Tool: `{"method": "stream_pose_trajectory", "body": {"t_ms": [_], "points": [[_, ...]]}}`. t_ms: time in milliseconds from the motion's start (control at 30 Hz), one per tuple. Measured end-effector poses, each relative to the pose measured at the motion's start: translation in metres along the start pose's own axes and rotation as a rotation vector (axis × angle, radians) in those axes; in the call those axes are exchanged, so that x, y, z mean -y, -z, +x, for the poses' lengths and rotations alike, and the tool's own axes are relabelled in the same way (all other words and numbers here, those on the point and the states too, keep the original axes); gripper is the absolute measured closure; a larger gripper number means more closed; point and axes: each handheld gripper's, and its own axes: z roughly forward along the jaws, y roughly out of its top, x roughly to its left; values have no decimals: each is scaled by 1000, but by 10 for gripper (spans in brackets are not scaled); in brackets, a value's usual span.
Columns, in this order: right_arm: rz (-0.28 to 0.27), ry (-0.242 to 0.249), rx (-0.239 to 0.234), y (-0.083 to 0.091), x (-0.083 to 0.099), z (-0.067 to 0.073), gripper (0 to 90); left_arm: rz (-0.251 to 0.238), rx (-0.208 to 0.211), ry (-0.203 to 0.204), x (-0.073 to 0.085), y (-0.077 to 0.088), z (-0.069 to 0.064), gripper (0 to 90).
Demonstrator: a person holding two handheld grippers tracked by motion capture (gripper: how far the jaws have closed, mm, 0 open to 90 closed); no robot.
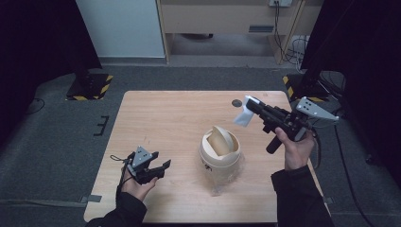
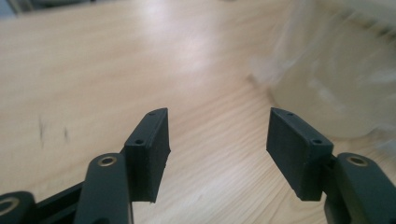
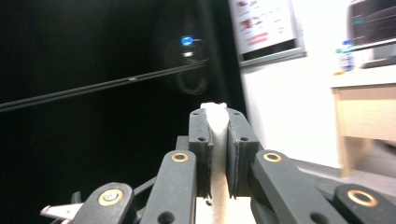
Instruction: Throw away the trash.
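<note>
A small beige bin (image 1: 220, 151) with a swing lid stands on the wooden table (image 1: 165, 118), right of centre, with clear plastic wrapped around its base. My right gripper (image 1: 249, 101) is held up over the table's far right and is shut on a white tissue (image 1: 242, 116) that hangs from its jaws. In the right gripper view the tissue (image 3: 218, 154) is pinched between the two pads. My left gripper (image 1: 162, 160) is low over the front left of the table, open and empty, pointing toward the bin. In the left gripper view the jaws of the left gripper (image 2: 217, 140) stand apart over bare wood, with the blurred plastic (image 2: 336, 79) at right.
A small dark round mark (image 1: 236, 102) lies near the table's far edge. Black stand bases with yellow-black tape (image 1: 90, 85) sit on the grey floor beyond the far corners. A wooden desk (image 1: 227, 19) and cables (image 1: 293, 47) are at the back.
</note>
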Motion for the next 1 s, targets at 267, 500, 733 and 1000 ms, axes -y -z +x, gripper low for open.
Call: {"method": "stream_pose_trajectory", "body": {"t_ms": [267, 500, 733, 1000], "points": [[32, 7, 133, 12, 23, -26, 822, 58, -34, 24, 9, -11, 14, 303], [108, 3, 148, 3, 50, -32, 821, 65, -51, 37, 11, -12, 18, 283], [179, 14, 137, -10, 67, -26, 818, 70, -57, 42, 12, -13, 21, 272], [223, 10, 138, -18, 79, -22, 815, 68, -55, 40, 12, -13, 21, 271]]}}
